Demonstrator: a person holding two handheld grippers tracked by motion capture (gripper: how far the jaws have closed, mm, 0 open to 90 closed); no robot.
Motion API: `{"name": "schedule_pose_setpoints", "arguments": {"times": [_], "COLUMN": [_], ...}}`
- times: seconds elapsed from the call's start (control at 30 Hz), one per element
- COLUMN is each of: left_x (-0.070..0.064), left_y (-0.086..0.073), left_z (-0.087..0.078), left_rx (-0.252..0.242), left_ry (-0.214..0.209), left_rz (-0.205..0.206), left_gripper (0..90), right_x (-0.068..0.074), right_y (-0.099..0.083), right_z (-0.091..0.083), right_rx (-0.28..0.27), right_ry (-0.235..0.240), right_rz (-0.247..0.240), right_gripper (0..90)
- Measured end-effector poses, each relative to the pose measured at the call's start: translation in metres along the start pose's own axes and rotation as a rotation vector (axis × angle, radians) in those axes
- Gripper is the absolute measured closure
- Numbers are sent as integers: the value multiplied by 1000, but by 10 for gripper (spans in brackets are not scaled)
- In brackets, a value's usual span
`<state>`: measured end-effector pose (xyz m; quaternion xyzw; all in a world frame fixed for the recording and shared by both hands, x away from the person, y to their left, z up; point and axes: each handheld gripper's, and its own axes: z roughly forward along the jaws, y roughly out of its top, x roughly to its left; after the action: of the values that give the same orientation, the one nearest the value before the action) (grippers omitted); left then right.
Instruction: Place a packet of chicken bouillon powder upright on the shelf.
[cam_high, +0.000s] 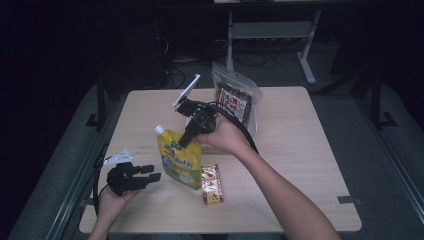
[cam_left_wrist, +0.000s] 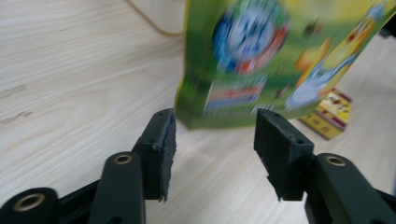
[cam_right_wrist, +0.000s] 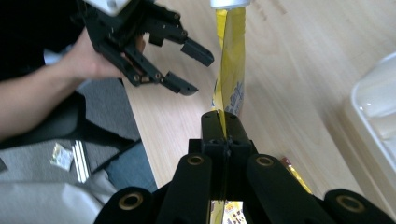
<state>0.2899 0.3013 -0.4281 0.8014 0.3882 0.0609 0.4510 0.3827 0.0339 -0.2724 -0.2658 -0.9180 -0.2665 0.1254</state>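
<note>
Spouted pouch (cam_high: 180, 161), a flexible glossy yellow-green sachet with a white cap, hangs over the table (cam_high: 300, 150) with its long axis near upright, its lower edge just ahead of the left gripper (cam_left_wrist: 212, 140), whose jaws stand apart and empty, the nearer free claw. Farther in, the right gripper (cam_right_wrist: 225, 122) is clamped tight on the pouch's thin side edge. Beyond lie a small flat snack box (cam_high: 212, 184), then a clear crinkly zip bag (cam_high: 237, 97) at the far edge
</note>
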Motion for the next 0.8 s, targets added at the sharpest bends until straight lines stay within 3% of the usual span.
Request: {"name": "schedule_pose_setpoints", "arguments": {"times": [0.23,0.47,0.8], "left_x": [0,-1,-2], "left_y": [-1,-3,-3], "left_z": [-1,3,4], "left_rx": [-6,13,19], "left_ry": [44,59,64], "left_rz": [-3,7,23], "left_gripper": [393,377,371], "right_x": [-9,-10,-14], "right_y": [-7,-14,-25], "right_z": [-24,-36,-66], "right_rx": [-103,-118,-189], "right_ry": [-14,-67,-111], "right_rz": [66,109,146], "right_gripper": [893,894,893]}}
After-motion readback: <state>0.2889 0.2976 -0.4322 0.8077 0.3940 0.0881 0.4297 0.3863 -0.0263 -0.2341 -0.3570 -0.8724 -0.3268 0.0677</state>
